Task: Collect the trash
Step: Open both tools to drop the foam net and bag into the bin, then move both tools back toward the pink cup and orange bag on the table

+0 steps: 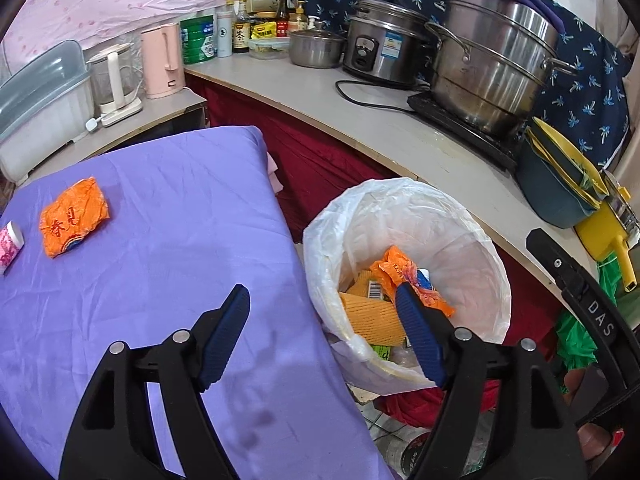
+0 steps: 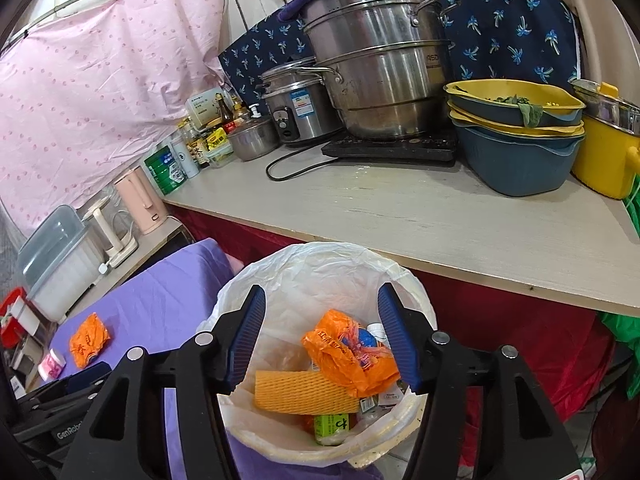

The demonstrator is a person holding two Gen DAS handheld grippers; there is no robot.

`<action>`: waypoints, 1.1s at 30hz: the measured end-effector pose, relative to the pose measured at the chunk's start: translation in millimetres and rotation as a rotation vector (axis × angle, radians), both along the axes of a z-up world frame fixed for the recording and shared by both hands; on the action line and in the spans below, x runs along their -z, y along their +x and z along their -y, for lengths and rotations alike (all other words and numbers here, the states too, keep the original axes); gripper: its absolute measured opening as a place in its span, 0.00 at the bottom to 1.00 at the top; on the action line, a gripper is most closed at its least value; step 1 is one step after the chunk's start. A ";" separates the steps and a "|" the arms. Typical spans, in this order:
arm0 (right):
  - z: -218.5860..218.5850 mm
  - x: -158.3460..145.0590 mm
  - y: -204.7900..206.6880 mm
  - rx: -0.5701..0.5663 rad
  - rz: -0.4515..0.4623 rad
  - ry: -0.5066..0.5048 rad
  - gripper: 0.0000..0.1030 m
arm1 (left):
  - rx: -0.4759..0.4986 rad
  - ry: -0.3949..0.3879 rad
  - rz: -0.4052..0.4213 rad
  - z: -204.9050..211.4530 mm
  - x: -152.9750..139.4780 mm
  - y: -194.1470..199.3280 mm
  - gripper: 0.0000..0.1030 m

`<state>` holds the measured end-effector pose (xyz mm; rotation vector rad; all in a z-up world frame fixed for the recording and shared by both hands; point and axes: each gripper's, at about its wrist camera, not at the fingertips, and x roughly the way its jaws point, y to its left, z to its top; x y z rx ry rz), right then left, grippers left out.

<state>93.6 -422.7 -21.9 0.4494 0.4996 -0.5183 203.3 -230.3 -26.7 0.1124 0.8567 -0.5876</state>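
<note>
Orange wrapper [image 1: 75,217], red characters; "DAS" on right tool [image 1: 600,318].

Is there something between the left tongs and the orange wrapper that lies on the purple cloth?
Nothing visible. The left tongs are open and empty, and only bare purple cloth lies between them and the orange wrapper. The small pink bottle stands off to the side.

Purple cloth [image 1: 160,280] lower left under my claw: matt, creased. Bin liner [image 2: 320,268], thin translucent plastic, crinkled. Orange wrapper [image 2: 352,360], glossy film. Stacked pots [image 2: 380,68] upper centre: brushed metal, shiny.
</note>
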 end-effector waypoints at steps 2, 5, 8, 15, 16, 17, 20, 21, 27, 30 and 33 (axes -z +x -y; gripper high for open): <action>-6.9 -3.0 1.2 -0.011 0.001 -0.008 0.56 | -0.010 -0.004 0.006 -8.6 -3.2 0.7 0.70; -19.6 -8.8 3.8 -0.030 0.007 -0.015 0.59 | -0.031 -0.006 0.014 -20.4 -7.1 2.4 0.70; -30.7 -14.0 7.9 -0.052 0.011 -0.028 0.60 | -0.058 -0.014 0.018 -35.4 -10.2 5.3 0.72; -66.5 -22.3 20.0 -0.107 0.016 -0.045 0.67 | -0.127 -0.032 0.030 -75.0 -17.2 12.5 0.77; -71.7 -22.9 22.5 -0.115 0.015 -0.047 0.68 | -0.137 -0.034 0.030 -81.6 -17.9 14.1 0.77; -77.9 -23.1 25.0 -0.124 0.014 -0.050 0.69 | -0.146 -0.038 0.031 -88.3 -18.6 14.9 0.77; -96.6 -22.3 33.4 -0.154 0.004 -0.059 0.69 | -0.175 -0.042 0.035 -110.5 -19.8 19.1 0.77; -103.8 -21.5 36.6 -0.166 0.001 -0.060 0.69 | -0.184 -0.044 0.035 -117.2 -20.0 20.6 0.77; -141.9 -16.9 56.9 -0.230 -0.017 -0.059 0.69 | -0.239 -0.051 0.031 -155.6 -18.7 30.5 0.78; -161.9 -14.1 67.8 -0.262 -0.025 -0.059 0.69 | -0.277 -0.052 0.024 -180.3 -15.2 38.3 0.78; -183.3 -10.6 80.6 -0.298 -0.035 -0.058 0.69 | -0.311 -0.057 0.014 -201.7 -10.6 44.2 0.78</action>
